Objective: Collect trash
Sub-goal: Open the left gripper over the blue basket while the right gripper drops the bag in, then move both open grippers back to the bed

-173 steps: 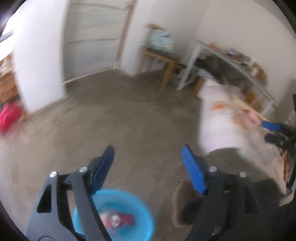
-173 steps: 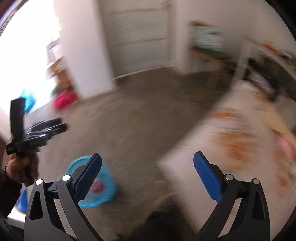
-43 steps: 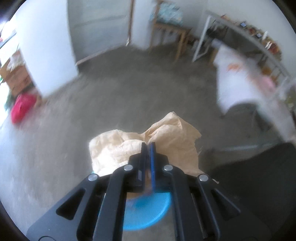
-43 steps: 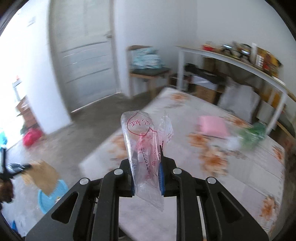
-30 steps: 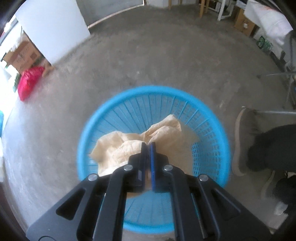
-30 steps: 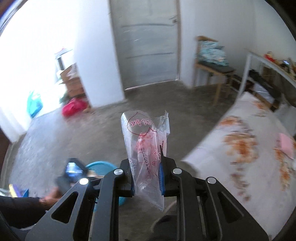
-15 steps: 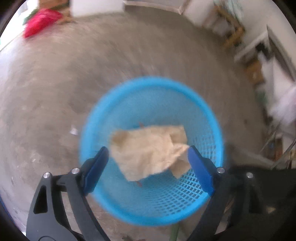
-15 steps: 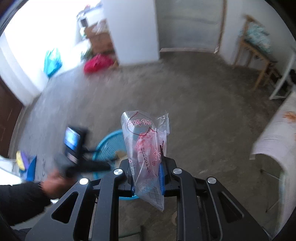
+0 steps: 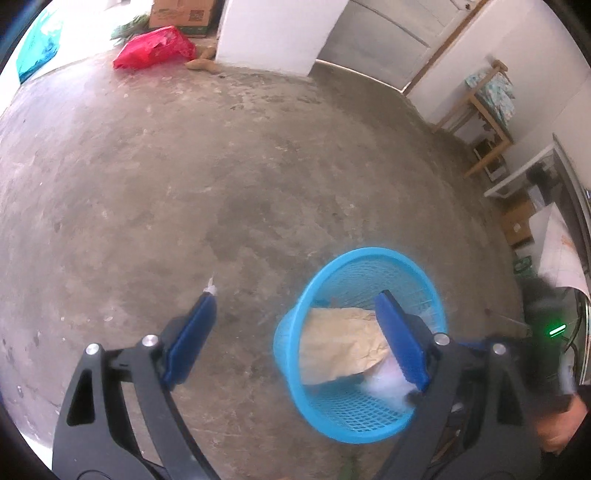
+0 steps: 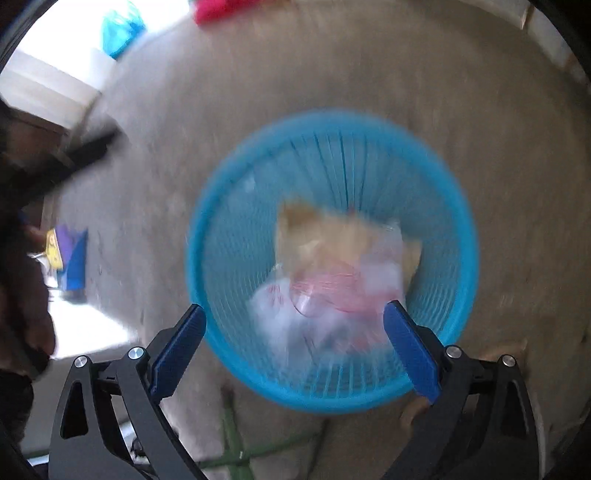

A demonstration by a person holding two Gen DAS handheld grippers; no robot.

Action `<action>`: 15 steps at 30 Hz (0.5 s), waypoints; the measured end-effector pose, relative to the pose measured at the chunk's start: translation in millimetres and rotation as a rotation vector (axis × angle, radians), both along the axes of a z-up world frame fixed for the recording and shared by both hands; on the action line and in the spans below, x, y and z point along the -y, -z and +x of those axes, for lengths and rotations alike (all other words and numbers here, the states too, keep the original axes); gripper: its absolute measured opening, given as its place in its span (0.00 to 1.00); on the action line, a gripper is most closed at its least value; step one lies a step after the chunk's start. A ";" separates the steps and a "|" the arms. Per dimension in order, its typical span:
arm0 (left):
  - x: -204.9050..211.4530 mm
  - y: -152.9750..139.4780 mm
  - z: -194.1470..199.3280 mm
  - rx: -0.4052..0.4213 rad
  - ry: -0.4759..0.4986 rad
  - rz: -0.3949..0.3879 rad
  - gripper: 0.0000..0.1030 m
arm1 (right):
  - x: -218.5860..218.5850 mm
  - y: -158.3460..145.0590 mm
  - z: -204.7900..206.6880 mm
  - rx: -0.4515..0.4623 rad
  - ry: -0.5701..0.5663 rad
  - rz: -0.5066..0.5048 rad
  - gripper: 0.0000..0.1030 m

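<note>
A blue mesh basket (image 9: pixel 328 413) (image 10: pixel 221 221) stands on the concrete floor. Inside lies a crumpled tan paper (image 9: pixel 340 343) (image 10: pixel 306 225). A clear plastic bag with red print (image 10: pixel 325 291) falls into the basket, free of the pads; in the left wrist view it shows as a white blur (image 9: pixel 384 384). My right gripper (image 10: pixel 293 347) hangs straight over the basket, its jaws opening, wide apart. My left gripper (image 9: pixel 295 339) is open and holds nothing, off to the basket's left, its right finger over the rim.
A red bag (image 9: pixel 153 48) and a cardboard box (image 9: pixel 183 14) lie by a white pillar (image 9: pixel 280 33) at the far side. A wooden chair (image 9: pixel 484 107) and a white table (image 9: pixel 535 170) stand at the right. A blue and yellow item (image 10: pixel 68 254) lies on the floor.
The left gripper let the tan paper drop into the basket, then drew off to the left. The right gripper came down over the basket and released the plastic bag.
</note>
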State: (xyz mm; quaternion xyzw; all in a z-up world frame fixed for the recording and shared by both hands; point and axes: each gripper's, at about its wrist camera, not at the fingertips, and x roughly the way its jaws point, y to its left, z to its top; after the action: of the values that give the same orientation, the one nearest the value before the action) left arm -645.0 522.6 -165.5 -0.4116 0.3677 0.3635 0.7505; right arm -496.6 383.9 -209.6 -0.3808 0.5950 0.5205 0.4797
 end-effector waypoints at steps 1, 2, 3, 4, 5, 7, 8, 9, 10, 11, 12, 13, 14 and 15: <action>1.8 -2.1 4.8 0.005 0.012 0.007 0.81 | 3.5 1.6 1.8 0.007 0.005 -0.017 0.91; 3.8 -4.1 9.7 0.010 0.022 0.014 0.81 | 5.9 -4.3 5.8 0.008 0.010 -0.003 0.91; 4.5 -7.2 13.5 0.016 0.030 0.019 0.81 | 5.8 -15.0 9.4 0.005 0.027 0.031 0.91; 6.2 -13.2 20.9 0.028 0.043 0.027 0.81 | 6.6 -32.5 18.0 0.001 0.068 0.084 0.91; 8.4 -18.5 27.0 0.036 0.054 0.032 0.81 | 5.4 -42.8 24.3 -0.001 0.099 0.118 0.91; 13.9 -35.4 45.4 0.063 0.092 0.058 0.81 | 10.0 -76.0 46.5 -0.007 0.175 0.201 0.91; 17.4 -45.1 56.1 0.081 0.117 0.077 0.81 | 15.9 -100.3 62.5 0.002 0.219 0.255 0.91; 20.9 -56.3 68.2 0.098 0.144 0.095 0.81 | 23.7 -119.7 75.4 0.013 0.247 0.292 0.91; 24.3 -67.3 80.8 0.117 0.170 0.111 0.81 | 32.2 -139.4 88.7 0.027 0.275 0.330 0.91; 29.5 -81.6 99.3 0.143 0.205 0.127 0.81 | 47.1 -164.1 106.0 0.050 0.307 0.376 0.93; 36.0 -96.7 120.4 0.171 0.247 0.141 0.81 | 63.7 -188.0 125.0 0.080 0.337 0.416 0.94; 41.4 -106.9 133.9 0.187 0.273 0.153 0.81 | 80.9 -210.5 145.6 0.120 0.365 0.447 0.94; 51.9 -125.1 159.7 0.216 0.324 0.177 0.81 | 99.1 -226.5 161.9 0.154 0.389 0.466 0.94; 62.1 -140.2 183.0 0.241 0.371 0.196 0.81 | 122.0 -243.9 179.5 0.195 0.422 0.485 0.94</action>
State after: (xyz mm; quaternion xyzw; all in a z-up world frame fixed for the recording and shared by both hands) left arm -462.0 460.5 -25.3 -0.3025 0.3075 0.2015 0.8794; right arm -317.1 261.9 34.3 -0.1719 0.4708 0.4973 0.7082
